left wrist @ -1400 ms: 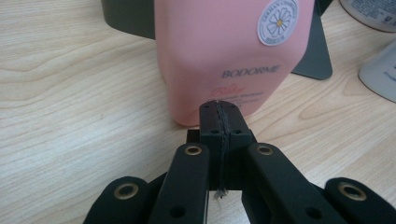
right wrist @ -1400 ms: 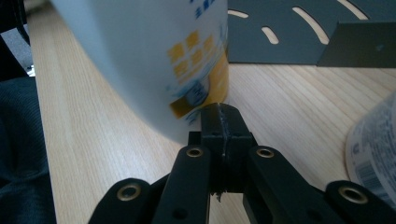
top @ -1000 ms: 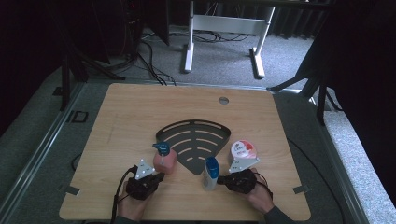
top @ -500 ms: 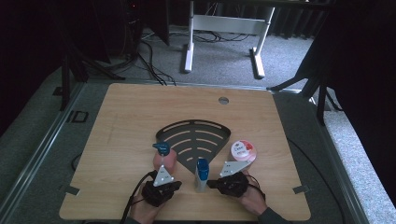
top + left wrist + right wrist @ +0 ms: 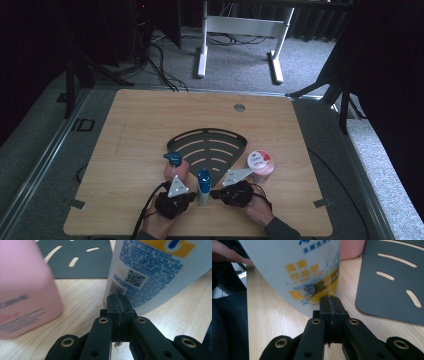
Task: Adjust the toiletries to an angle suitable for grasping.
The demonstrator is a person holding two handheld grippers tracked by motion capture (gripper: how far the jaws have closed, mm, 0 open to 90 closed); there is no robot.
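You are flanking the tall white blue-capped plastic bottle (image 5: 203, 187) with 2 clenched, empty grippers (image 5: 117, 302) (image 5: 329, 303); likely light, slick, tippy: grip mid-body.

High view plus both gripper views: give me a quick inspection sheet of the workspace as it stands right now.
Surface: wooden table, round grommet near far edge.
Job's things: white bottle with blue cap, upright between the grippers; pink bottle left of it; pink jar right; dark slotted mat behind.
Clutter: nothing seen.
Grippers: left gripper jaws shut, tips at the white bottle's base; right gripper jaws shut, tips at its other side. Contact cannot be told.
Cables: black cable trails from the left gripper; more on the floor.
Surroundings: grey carpet, white desk frame, dark stands.
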